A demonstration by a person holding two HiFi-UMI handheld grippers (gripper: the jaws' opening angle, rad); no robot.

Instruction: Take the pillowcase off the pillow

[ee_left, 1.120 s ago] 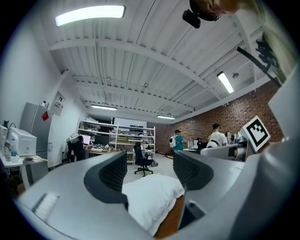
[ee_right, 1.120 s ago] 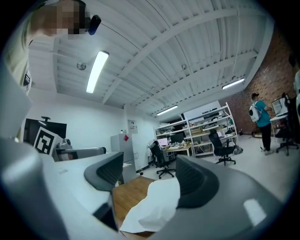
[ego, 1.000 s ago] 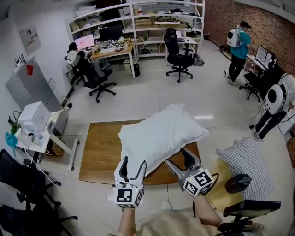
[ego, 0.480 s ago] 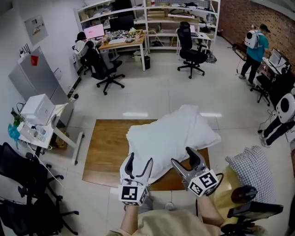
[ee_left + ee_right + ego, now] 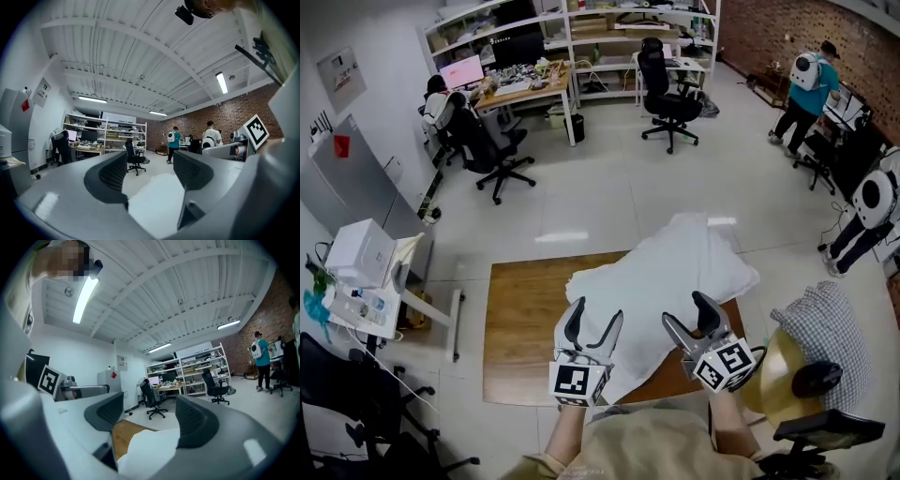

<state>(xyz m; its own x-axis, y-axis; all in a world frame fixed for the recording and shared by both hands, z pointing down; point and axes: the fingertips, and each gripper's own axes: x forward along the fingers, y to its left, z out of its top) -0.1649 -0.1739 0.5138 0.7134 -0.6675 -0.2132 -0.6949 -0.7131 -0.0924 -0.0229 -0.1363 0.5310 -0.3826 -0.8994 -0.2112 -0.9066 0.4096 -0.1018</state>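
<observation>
We hold the left gripper (image 5: 596,315) and right gripper (image 5: 687,313) open and empty at the near edge of the pillow (image 5: 661,281) on the wooden table (image 5: 520,319), its white pillowcase (image 5: 698,262) apparently still on, so the whole removal remains.

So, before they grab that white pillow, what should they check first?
1. Left tongs open, gripping nothing: ok.
2. Right tongs open, gripping nothing: ok.
3. White pillow lying on the wooden table, just ahead of both tongs: ok.
4. Grip on the pillow: not ok, neither pair pinches it.
5. Which end of the pillow opens: cannot tell.
6. Other people well away from the table: ok.
</observation>
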